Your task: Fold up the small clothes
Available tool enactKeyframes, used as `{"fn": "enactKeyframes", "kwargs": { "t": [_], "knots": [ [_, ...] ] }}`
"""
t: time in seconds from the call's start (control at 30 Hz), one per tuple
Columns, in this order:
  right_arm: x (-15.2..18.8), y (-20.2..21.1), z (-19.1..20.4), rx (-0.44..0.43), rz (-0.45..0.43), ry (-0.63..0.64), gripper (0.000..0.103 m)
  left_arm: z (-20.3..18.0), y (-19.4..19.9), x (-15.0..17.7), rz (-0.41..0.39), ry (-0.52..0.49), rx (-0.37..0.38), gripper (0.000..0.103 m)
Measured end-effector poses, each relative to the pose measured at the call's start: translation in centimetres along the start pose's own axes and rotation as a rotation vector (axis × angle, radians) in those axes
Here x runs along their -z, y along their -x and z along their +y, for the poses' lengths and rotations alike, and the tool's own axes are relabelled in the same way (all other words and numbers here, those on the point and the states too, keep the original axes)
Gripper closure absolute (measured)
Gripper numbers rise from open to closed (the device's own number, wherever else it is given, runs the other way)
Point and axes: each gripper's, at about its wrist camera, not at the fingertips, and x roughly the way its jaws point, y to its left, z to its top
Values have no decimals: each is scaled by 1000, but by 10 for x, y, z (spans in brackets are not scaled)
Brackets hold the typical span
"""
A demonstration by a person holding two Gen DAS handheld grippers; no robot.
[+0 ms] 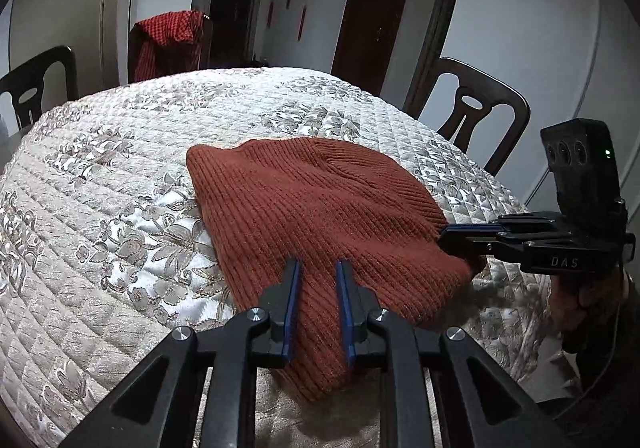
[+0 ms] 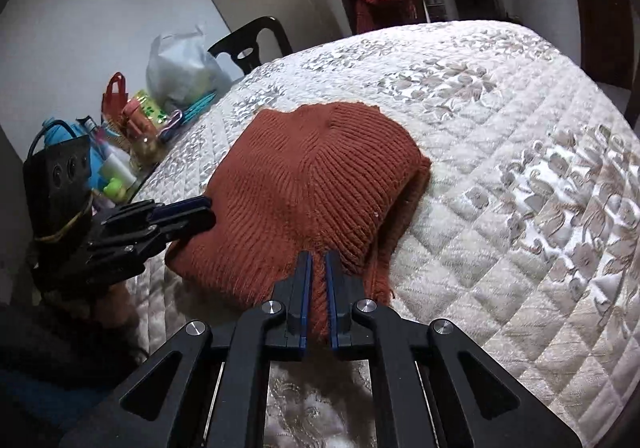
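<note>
Lying near the edge of the quilt-covered counter [image 1: 120,152], the soft, light rust knit hat [image 1: 320,200] is bunching limply between both hand-held grippers, the left hand-held gripper [image 1: 317,268] pinching its near hem in a narrow gap and the right hand-held gripper [image 2: 316,258] nearly closed on that hem, the best hold.

The knit hat [image 1: 316,204] lies on the quilted table cover [image 1: 120,176] before me, its near edge between my left gripper's [image 1: 318,268] fingers. My right gripper [image 2: 317,258] grips that edge further right. Chairs [image 1: 472,108] stand behind the table.
</note>
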Motion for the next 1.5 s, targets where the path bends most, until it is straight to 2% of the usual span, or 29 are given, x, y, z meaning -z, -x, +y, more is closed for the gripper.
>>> {"fn": "enactKeyframes", "kwargs": {
  "t": [0.17, 0.3, 0.37, 0.47, 0.57, 0.77, 0.97, 1.2, 1.5],
  "knots": [
    [-19, 3, 6, 21, -70, -5, 95, 0, 5, -22, -40, -5, -36, 82],
    [-19, -24, -13, 46, -21, -67, 97, 9, -20, -17, 21, 18, -61, 82],
    [-21, -19, -20, 18, -35, -102, 98, 6, -17, -13, 3, 7, -61, 82],
    [-29, -14, -18, 43, -52, -83, 97, 7, -13, -20, 5, 18, -56, 82],
    [-42, -19, -20, 56, -65, -76, 95, 11, -21, -32, -1, 17, -110, 82],
    [-51, -47, -37, 79, -32, -103, 94, 26, -52, -37, 66, 49, -168, 82],
    [-50, -46, -42, 77, -32, -110, 94, 28, -51, -35, 61, 60, -163, 80],
    [-49, -31, -28, 124, -59, -64, 93, 25, -38, -39, 39, 56, -176, 80],
    [-31, 5, 9, 69, -120, 51, 91, 11, -5, -27, -12, 21, -179, 80]
  ]
}}
